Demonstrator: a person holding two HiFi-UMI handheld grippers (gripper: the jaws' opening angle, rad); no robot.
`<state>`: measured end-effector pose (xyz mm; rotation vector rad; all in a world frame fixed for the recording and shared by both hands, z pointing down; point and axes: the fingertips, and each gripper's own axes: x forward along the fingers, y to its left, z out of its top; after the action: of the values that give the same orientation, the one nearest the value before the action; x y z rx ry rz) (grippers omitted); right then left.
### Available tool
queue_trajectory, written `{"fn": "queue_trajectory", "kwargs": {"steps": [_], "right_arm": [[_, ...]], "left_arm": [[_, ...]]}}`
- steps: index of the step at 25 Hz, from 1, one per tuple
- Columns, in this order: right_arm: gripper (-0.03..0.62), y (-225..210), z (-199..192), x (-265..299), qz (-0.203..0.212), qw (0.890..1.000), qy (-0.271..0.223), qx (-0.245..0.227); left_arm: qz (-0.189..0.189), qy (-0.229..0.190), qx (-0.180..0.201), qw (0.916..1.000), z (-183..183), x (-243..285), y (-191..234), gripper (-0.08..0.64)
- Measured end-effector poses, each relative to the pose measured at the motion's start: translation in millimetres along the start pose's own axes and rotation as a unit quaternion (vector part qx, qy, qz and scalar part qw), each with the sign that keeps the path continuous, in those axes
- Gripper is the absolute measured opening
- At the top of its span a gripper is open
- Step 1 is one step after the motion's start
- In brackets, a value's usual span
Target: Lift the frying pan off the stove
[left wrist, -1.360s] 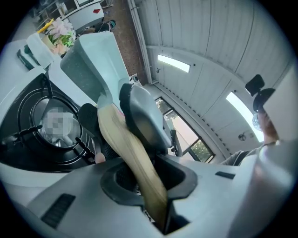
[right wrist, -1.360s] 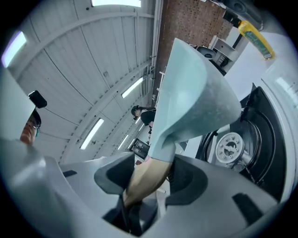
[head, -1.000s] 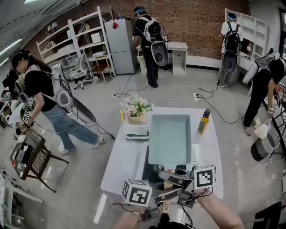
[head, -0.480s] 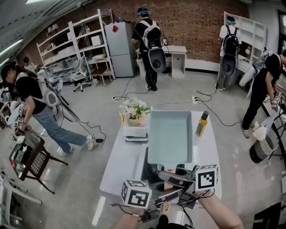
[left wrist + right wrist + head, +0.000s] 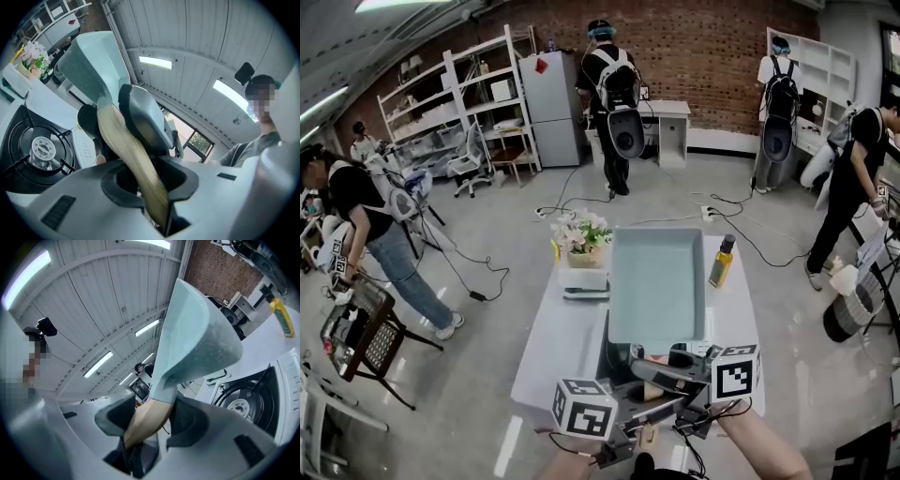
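Note:
The frying pan (image 5: 656, 281) is square and pale teal, with a wooden handle (image 5: 661, 392). It hangs tilted above the gas stove (image 5: 617, 364), clear of the burner (image 5: 43, 149). My left gripper (image 5: 140, 180) is shut on the lower part of the handle (image 5: 129, 154). Higher up, my right gripper (image 5: 151, 417) is shut on the handle (image 5: 146, 422) just below the pan body (image 5: 197, 333). In the head view both marker cubes sit at the bottom, the left gripper (image 5: 628, 427) and the right gripper (image 5: 698, 401) on either side of the handle.
On the white table (image 5: 551, 347) stand a flower pot (image 5: 581, 234), a white box (image 5: 584, 278) and a yellow oil bottle (image 5: 723, 260). The second burner (image 5: 240, 406) shows under the pan. Several people with backpacks stand around, and cables cross the floor.
The pan and both grippers have barely moved. The person at the left has walked further left, away from the table.

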<state>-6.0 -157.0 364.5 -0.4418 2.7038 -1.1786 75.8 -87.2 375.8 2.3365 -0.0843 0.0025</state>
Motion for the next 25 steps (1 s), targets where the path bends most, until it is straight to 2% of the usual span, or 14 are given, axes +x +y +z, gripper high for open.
{"fn": "queue_trajectory", "kwargs": {"steps": [25], "right_arm": [[0.209, 11, -6, 1, 0.0, 1.0, -0.002, -0.019]], "left_arm": [[-0.001, 0.003, 0.018, 0.9998, -6, -5, -9, 0.078]]}}
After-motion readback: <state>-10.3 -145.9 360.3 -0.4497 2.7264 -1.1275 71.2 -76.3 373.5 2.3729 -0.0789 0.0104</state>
